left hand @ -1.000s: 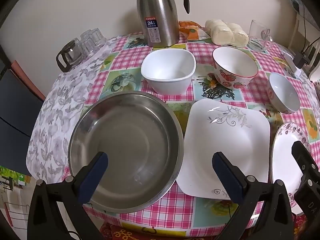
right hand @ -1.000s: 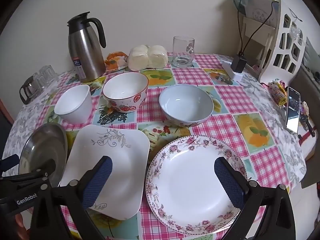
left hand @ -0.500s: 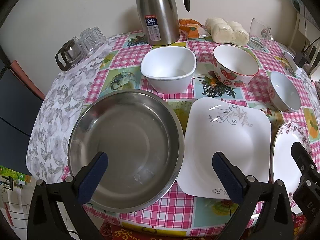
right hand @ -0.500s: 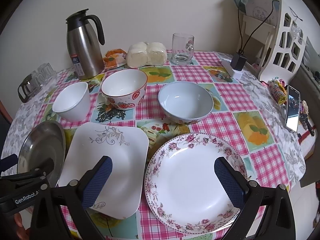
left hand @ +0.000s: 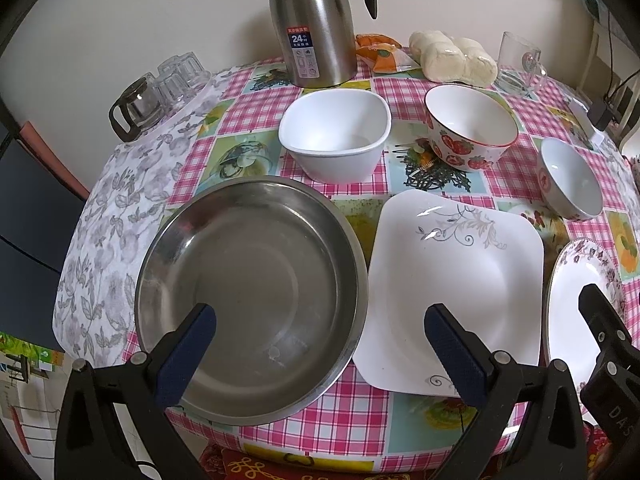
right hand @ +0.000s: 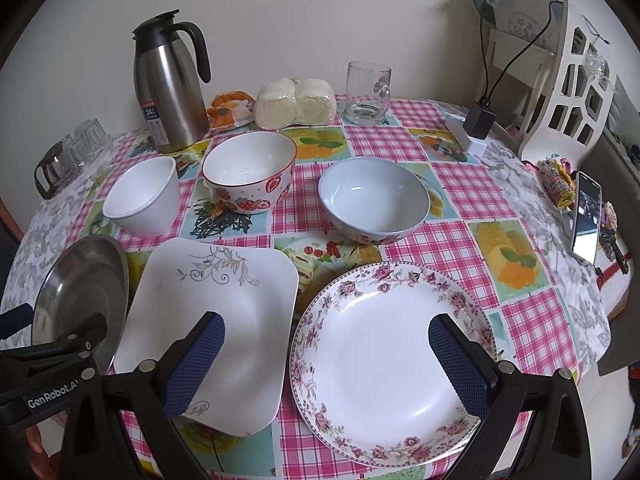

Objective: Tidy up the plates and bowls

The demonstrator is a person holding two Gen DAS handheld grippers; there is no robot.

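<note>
A steel basin (left hand: pixel 248 292) sits at the table's near left, with a square white plate (left hand: pixel 460 276) beside it and a round floral plate (right hand: pixel 392 352) at the near right. Behind them stand a square white bowl (left hand: pixel 336 140), a strawberry bowl (left hand: pixel 468 132) and a pale blue bowl (right hand: pixel 374 204). My left gripper (left hand: pixel 320 352) hangs open above the basin's right rim and the square plate's left edge. Over the floral plate and the square plate's (right hand: pixel 212 312) right side, my right gripper (right hand: pixel 326 364) is open and holds nothing.
A steel thermos jug (left hand: pixel 316 24), wrapped buns (left hand: pixel 452 60), a glass mug (right hand: pixel 368 92) and a glass pot (left hand: pixel 138 106) line the back of the checked tablecloth (right hand: pixel 532 320). A phone (right hand: pixel 586 216) and a charger (right hand: pixel 478 126) lie at the right, near a white rack (right hand: pixel 572 88).
Both grippers have moved slightly forward and down toward the dishes. No dish has moved and both grippers stay open.
</note>
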